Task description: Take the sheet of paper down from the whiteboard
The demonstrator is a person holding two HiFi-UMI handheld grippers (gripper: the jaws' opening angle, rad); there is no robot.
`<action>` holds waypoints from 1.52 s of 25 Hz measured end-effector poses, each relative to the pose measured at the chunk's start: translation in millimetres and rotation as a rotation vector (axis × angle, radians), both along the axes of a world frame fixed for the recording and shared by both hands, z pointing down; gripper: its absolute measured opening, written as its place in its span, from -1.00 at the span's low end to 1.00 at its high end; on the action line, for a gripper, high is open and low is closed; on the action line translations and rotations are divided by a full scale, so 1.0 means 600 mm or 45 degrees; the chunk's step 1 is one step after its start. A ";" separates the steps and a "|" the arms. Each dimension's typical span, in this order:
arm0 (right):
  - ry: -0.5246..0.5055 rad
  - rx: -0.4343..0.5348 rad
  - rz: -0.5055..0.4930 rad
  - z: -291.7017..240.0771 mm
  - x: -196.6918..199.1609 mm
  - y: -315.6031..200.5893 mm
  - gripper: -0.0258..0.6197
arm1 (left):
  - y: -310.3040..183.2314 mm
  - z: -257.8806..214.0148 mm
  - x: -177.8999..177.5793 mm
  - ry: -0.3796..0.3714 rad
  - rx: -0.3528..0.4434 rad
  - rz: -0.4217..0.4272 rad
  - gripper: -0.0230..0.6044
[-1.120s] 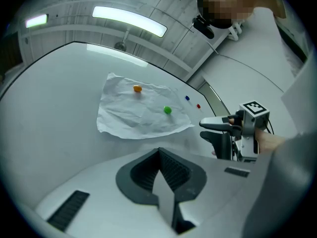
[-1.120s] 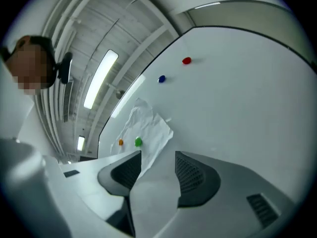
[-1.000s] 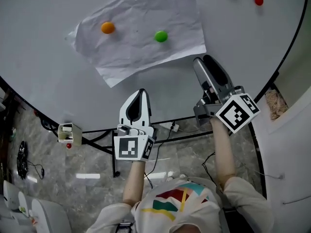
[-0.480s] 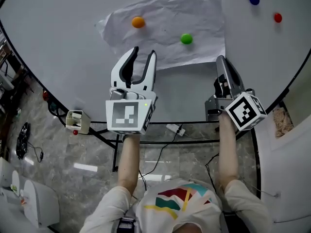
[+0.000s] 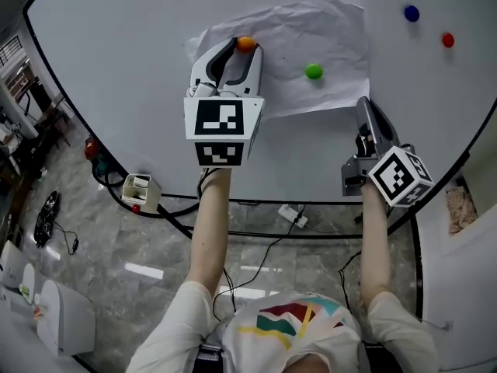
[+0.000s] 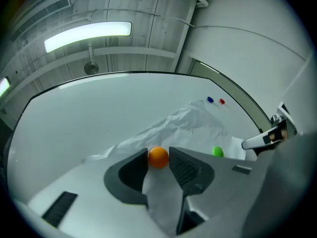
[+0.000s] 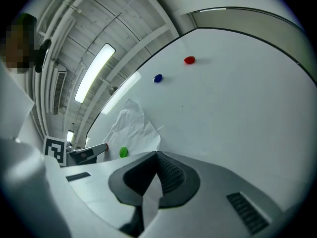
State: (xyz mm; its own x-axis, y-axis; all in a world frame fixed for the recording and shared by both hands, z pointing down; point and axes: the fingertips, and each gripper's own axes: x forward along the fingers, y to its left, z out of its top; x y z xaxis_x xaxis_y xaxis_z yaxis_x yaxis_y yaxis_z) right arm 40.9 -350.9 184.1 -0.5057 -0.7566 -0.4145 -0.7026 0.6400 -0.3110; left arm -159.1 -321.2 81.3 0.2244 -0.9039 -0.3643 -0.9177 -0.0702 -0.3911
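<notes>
A crumpled white sheet of paper hangs on the whiteboard, pinned by an orange magnet and a green magnet. My left gripper is open at the sheet's upper left, its two fingertips either side of the orange magnet. My right gripper is shut on the sheet's lower right corner. In the right gripper view a strip of the paper runs down between the closed jaws.
A blue magnet and a red magnet sit on the bare board to the right of the sheet. Below the board's dark lower edge are the stand's legs, a small box, a power strip and cables on the floor.
My left gripper rose from below the board's edge up to the orange magnet and opened around it. My right gripper closed on the sheet's lower right corner and stayed there.
</notes>
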 end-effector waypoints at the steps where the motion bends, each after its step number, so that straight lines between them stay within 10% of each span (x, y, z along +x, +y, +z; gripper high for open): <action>1: 0.005 -0.001 0.002 0.000 0.000 0.000 -0.88 | -0.002 0.000 0.000 -0.005 -0.006 -0.006 -0.36; 24: 0.043 -0.031 0.010 0.004 -0.004 -0.012 -0.88 | 0.027 0.055 -0.204 0.343 -0.069 -0.132 -0.39; 38: 0.073 -0.045 0.063 0.013 0.005 -0.018 -0.88 | 0.019 0.073 -0.215 0.394 -0.087 -0.134 -0.39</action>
State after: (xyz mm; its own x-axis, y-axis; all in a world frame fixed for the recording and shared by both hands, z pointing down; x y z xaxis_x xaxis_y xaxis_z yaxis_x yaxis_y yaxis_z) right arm 44.0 -361.7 191.6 -0.4897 -0.7949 -0.3582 -0.7504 0.5934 -0.2911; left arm -288.0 -309.6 125.1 0.0167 -0.9410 -0.3381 -0.9958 0.0149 -0.0906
